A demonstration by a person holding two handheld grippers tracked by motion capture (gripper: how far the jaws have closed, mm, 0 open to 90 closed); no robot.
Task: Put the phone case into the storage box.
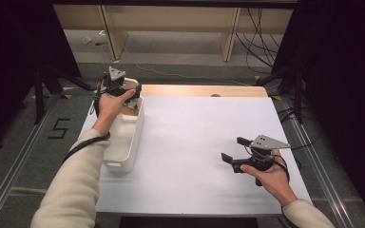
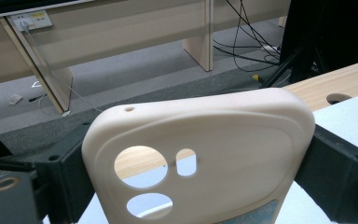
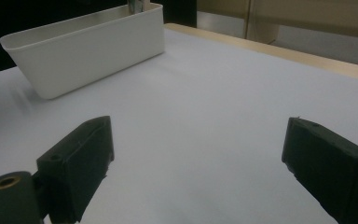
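Note:
A cream phone case [image 2: 233, 135] with camera cut-outs stands upright between the black jaws of my left gripper [image 2: 200, 163], which press on its two sides. From above, the left gripper [image 1: 129, 89] holds the phone case [image 1: 131, 83] just over the far end of a white bin [image 1: 123, 147] at the table's left. My right gripper [image 1: 233, 148] hovers low over the right part of the white table sheet [image 1: 190, 142], jaws wide apart. Nothing lies between the fingers of the right gripper [image 3: 200, 149].
The long white bin [image 3: 88, 44] lies lengthwise along the left edge of the sheet. A wooden strip [image 1: 204, 90] with a cable hole borders the table's far edge. Desk legs and cables [image 1: 256, 38] stand on the floor beyond.

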